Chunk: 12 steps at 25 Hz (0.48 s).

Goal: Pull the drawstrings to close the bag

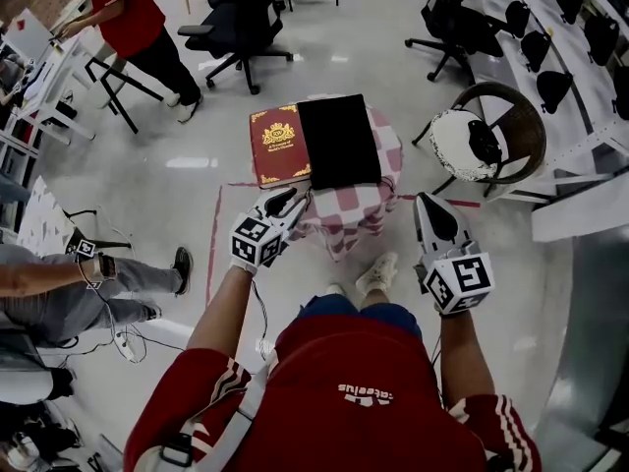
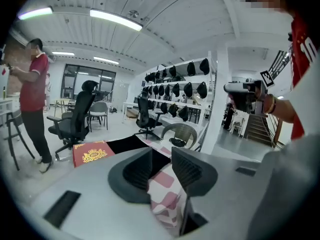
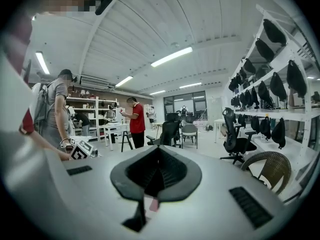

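Note:
A flat black bag [image 1: 339, 141] lies on a small table with a red-and-white checked cloth [image 1: 359, 209], beside a red box with a gold emblem [image 1: 279, 146]. No drawstrings can be made out. My left gripper [image 1: 285, 203] hovers at the table's near left corner, open, with only the checked cloth [image 2: 165, 194] visible below the gap between its jaws. In the left gripper view [image 2: 161, 159] the red box [image 2: 92, 153] and the black bag [image 2: 131, 144] lie just ahead. My right gripper [image 1: 432, 214] hangs off the table's right side, shut and empty [image 3: 156, 156].
A wicker chair [image 1: 496, 131] stands right of the table. Black office chairs [image 1: 241, 23] are behind it. A person in a red shirt [image 1: 128, 18] stands at the back left, another person [image 1: 88, 283] at the left. Red tape [image 1: 213, 234] marks the floor.

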Motion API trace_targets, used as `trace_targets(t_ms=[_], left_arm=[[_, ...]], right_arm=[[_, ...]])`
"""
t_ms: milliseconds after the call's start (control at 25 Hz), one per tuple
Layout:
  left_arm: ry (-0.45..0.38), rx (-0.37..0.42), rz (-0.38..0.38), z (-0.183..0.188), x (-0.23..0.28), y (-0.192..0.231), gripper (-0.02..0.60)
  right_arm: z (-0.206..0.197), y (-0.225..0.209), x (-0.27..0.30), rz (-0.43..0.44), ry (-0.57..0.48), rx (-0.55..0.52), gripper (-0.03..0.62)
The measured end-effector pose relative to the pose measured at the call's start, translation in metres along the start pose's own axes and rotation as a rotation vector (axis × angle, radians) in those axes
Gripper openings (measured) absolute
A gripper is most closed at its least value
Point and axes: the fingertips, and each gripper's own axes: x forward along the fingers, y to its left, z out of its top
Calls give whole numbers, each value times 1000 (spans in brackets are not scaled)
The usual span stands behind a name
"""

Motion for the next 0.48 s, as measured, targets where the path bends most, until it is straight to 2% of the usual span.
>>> trace_targets(t_ms=[480], left_arm=[[189,-79,1,-96,65,40,110]], right_arm=[[-25,-18,5,-33,40,-4,11]])
